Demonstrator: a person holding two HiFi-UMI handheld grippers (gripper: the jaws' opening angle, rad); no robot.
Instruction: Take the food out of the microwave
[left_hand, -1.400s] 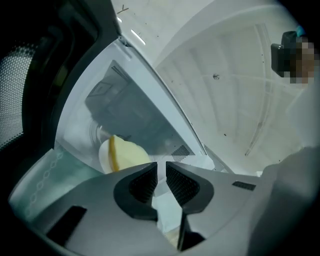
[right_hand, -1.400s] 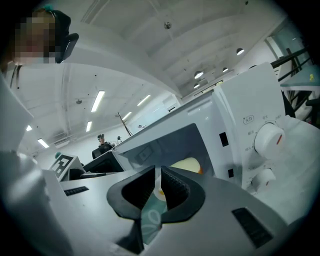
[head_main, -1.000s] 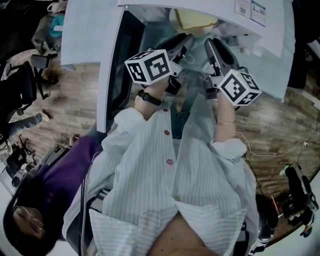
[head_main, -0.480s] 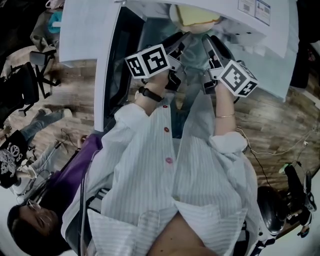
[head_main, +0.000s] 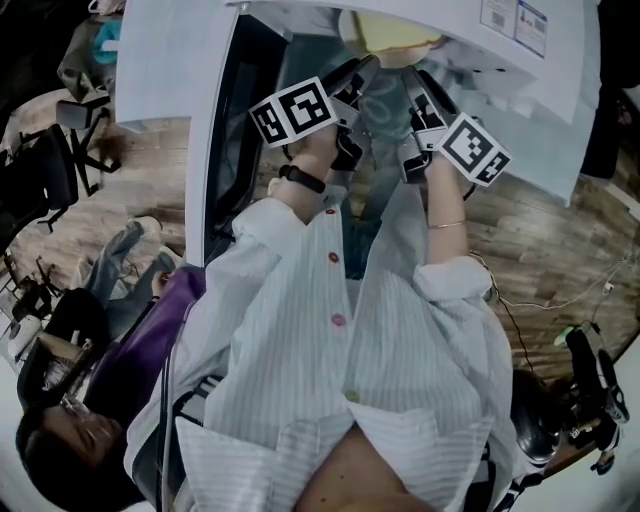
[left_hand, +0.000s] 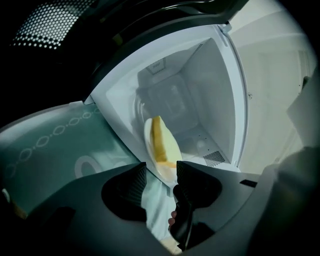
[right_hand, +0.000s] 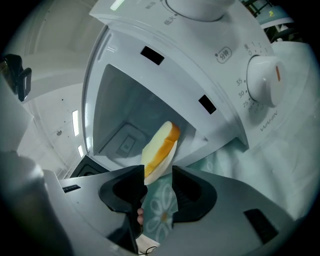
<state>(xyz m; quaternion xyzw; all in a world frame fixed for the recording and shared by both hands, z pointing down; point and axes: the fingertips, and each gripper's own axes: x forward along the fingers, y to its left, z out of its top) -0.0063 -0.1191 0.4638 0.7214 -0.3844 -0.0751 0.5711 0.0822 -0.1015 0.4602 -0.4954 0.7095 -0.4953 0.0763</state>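
"Well, the left gripper (left_hand: 161, 168) and the right gripper (right_hand: 158, 172) have just been opening. Jaws wide, with the round white plate (left_hand: 170, 152) unpinched at their tips."

"It's perched at the white microwave (right_hand: 230, 95) mouth. One nudge and that yellow bread-like slice (left_hand: 159, 140) could slide off."

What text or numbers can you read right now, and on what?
"35", "30", "25": beside the dial on the microwave.
"WAHIN": on the control panel, below that dial.
Stickers on the microwave's top, head view: too small to read.
Print by its top edge: blurred.

Workroom, office chair (head_main: 45, 170), floor cables (head_main: 520, 308)
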